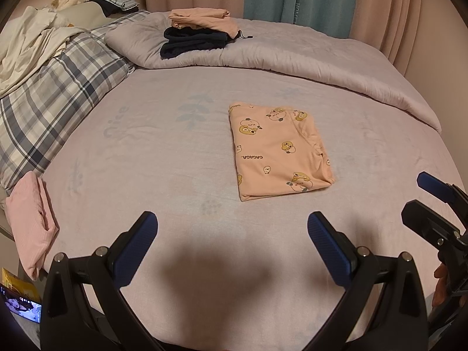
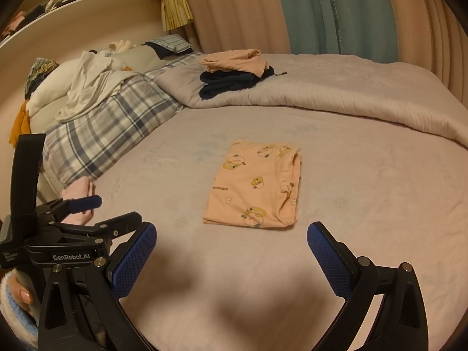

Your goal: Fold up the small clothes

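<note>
A peach garment with cartoon duck prints [image 1: 279, 152] lies folded into a neat rectangle on the lilac bed sheet [image 1: 146, 161]; it also shows in the right wrist view [image 2: 254, 187]. My left gripper [image 1: 232, 234] is open and empty, held above the sheet short of the garment's near edge. My right gripper [image 2: 231, 244] is open and empty, also just short of the garment. The right gripper shows at the right edge of the left wrist view [image 1: 433, 204]. The left gripper shows at the left of the right wrist view [image 2: 70, 213].
A folded pink cloth [image 1: 32, 219] lies at the bed's left edge. A stack of dark and peach folded clothes [image 1: 199, 35] sits on a rolled lilac duvet [image 1: 321, 67] at the back. A plaid quilt [image 1: 52, 93] and white cloth lie left. Curtains hang behind.
</note>
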The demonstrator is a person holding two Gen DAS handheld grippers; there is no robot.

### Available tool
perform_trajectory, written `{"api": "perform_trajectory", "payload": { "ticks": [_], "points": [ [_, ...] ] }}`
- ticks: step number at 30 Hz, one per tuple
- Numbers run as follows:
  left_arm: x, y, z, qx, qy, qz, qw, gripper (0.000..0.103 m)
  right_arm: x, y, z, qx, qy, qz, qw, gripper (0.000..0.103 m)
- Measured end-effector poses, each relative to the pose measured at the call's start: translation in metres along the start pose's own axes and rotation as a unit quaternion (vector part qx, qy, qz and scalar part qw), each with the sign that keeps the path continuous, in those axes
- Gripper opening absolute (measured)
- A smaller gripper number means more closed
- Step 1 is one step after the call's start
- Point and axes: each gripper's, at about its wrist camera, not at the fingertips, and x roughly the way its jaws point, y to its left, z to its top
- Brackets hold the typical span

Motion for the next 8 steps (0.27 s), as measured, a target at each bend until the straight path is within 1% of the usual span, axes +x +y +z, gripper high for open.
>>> {"api": "perform_trajectory", "payload": {
  "ticks": [8],
  "points": [
    [-0.0005,-0.0002,0.0010,0.000,0.001,0.000,1.0000,0.103,0.0004,-0.0001,0.0000,0.000,0.000,0.000,1.000,0.102]
  ]
}}
